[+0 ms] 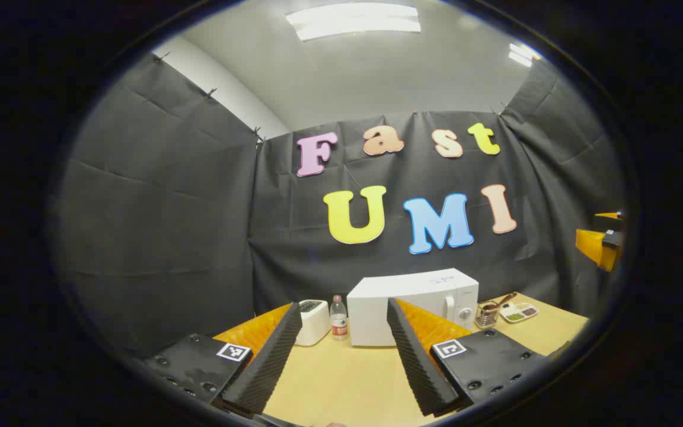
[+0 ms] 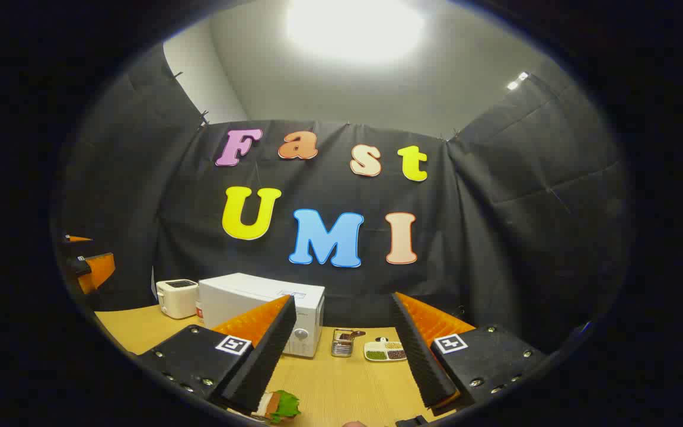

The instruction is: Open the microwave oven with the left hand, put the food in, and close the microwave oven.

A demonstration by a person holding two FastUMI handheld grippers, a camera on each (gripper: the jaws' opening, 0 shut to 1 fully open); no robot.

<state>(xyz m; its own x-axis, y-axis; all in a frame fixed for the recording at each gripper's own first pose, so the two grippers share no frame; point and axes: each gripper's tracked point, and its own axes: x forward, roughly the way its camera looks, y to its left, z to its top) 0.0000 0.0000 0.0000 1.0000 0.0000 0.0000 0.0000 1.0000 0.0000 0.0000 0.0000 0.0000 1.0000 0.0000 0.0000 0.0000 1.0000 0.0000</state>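
Note:
The white microwave (image 1: 418, 296) stands at the back of the wooden table (image 1: 341, 385), door closed, control knobs on its right side. My left gripper (image 1: 342, 307) is open, held back from the microwave and aimed at it, with nothing between its fingers. In the right gripper view the microwave (image 2: 252, 292) sits to the left. The food, a sandwich with green lettuce (image 2: 279, 406), lies on the table (image 2: 341, 379) just under the left finger of my open right gripper (image 2: 342, 301). Each gripper appears at the edge of the other's view: the right gripper (image 1: 602, 243), the left gripper (image 2: 89, 264).
A white toaster (image 1: 312, 320) and a water bottle (image 1: 338, 317) stand left of the microwave. To its right are a metal cup with utensils (image 1: 487, 314) and a divided white dish (image 1: 518, 311). Black cloth walls close the booth behind and beside the table.

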